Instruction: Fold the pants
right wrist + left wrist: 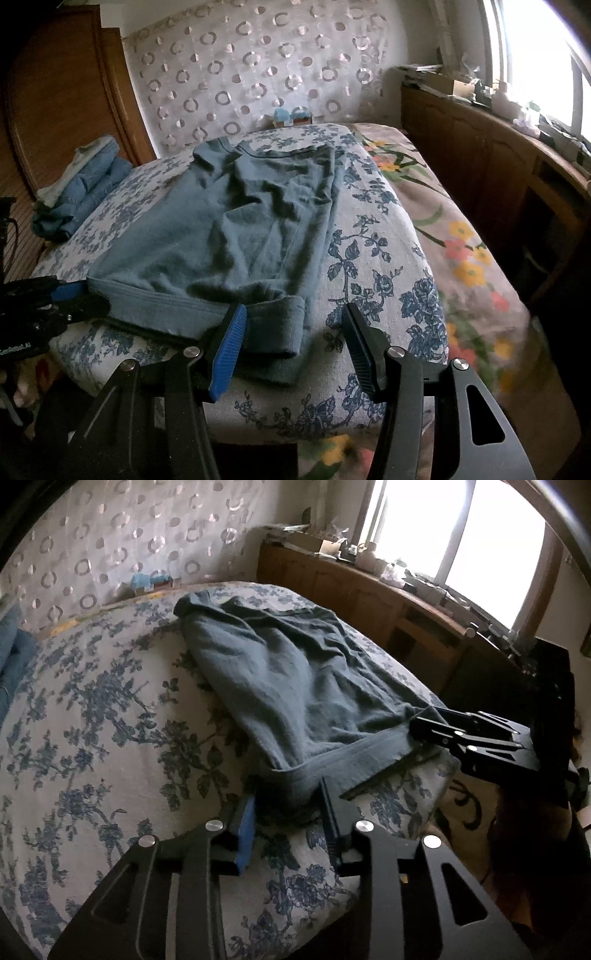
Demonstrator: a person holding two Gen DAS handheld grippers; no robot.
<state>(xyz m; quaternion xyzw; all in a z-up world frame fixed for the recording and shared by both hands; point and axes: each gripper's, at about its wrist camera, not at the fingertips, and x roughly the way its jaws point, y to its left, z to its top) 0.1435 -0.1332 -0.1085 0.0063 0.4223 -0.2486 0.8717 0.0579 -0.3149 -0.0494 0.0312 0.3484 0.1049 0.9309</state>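
Both jaws open at the near hem of the pants, nothing gripped yet.

The left gripper (pixel 288 823) has its jaws spread wide around the lower-centre hem of the pants (pixel 288 672), holding nothing; the right gripper (pixel 295 339) is equally wide open, its left blue pad (pixel 229 354) over the folded cuff corner, also empty. I judge the main risk is closing on only the top layer, or pinching the floral bedspread (pixel 369 258) along with the cloth, which would drag the cover and skew the fold. The pants lie rumpled across the bed's centre, reaching toward the upper frame. The bed edge drops away at lower right; a stack of jeans (pixel 81 192) sits at left, leaving open bedspread beside the pants.
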